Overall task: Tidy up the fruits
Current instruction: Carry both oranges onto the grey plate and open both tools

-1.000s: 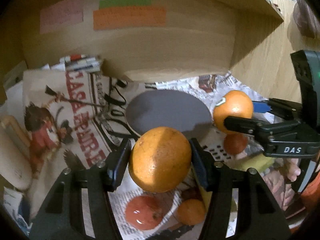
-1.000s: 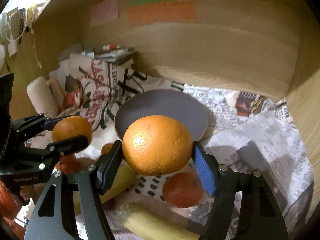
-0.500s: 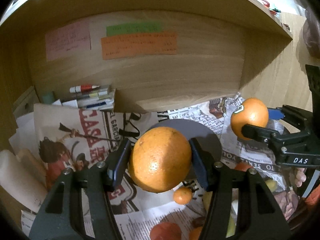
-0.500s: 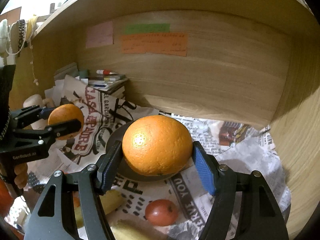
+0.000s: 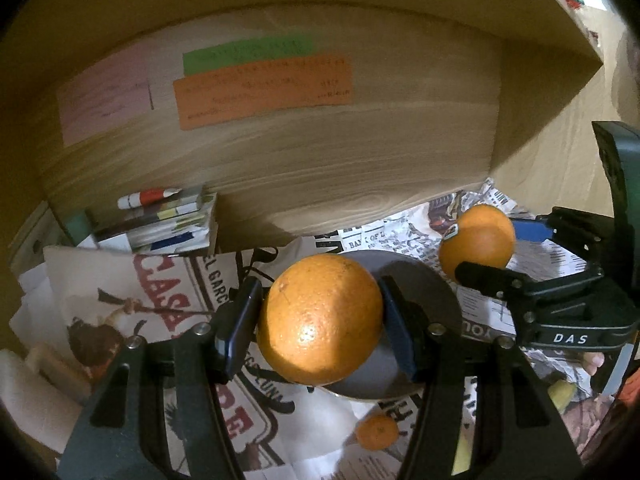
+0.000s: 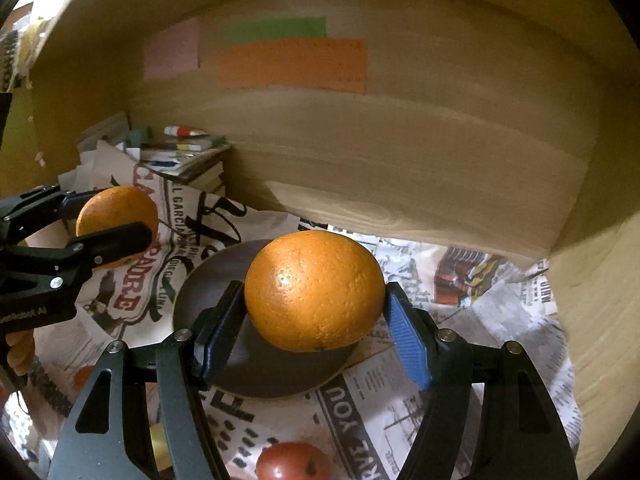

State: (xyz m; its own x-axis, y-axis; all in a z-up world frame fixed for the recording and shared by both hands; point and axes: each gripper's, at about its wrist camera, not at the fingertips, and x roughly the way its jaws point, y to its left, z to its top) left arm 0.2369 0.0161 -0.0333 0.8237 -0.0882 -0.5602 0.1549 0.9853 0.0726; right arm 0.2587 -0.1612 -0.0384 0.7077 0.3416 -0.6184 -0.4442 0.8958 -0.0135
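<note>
Over newspaper [image 6: 460, 384], both tongs [image 5: 320, 320] [image 6: 316, 312] clamp oranges [image 5: 320, 320] [image 6: 314, 290]

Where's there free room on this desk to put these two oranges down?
The dark plate is bare and borders both held oranges, left and right. Open newspaper lies right of it, toward the wooden side wall. Crowded: the book stack back left, and a tomato in front.

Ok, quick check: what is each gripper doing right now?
Left gripper: shut on an orange.
Right gripper: shut on another orange.
</note>
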